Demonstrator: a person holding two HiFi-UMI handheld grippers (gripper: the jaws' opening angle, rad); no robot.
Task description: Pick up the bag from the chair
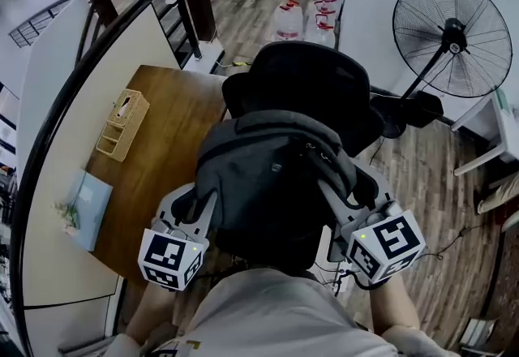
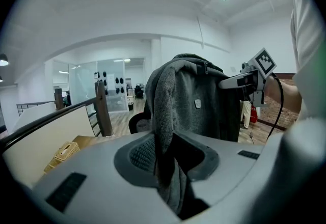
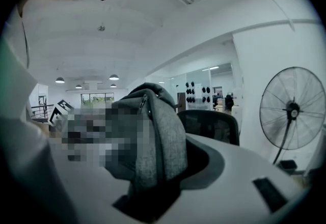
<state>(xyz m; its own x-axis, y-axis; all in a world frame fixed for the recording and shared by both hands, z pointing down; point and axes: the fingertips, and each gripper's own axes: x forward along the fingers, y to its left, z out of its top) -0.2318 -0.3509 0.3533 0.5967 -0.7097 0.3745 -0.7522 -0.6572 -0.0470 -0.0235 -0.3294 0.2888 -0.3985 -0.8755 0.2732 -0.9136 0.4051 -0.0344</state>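
Beside the brown wooden bench (image 1: 170, 144) stands a black mesh-backed office chair (image 1: 308, 79). The grey fabric backpack bag (image 1: 268, 177) is held over it between both tools. The left tool (image 2: 168, 162) is clenched on a grey shoulder strap, and the right tool (image 3: 153, 167) is clenched on another. The writing on the bag's small pale badge (image 2: 196, 104) is too small to read.
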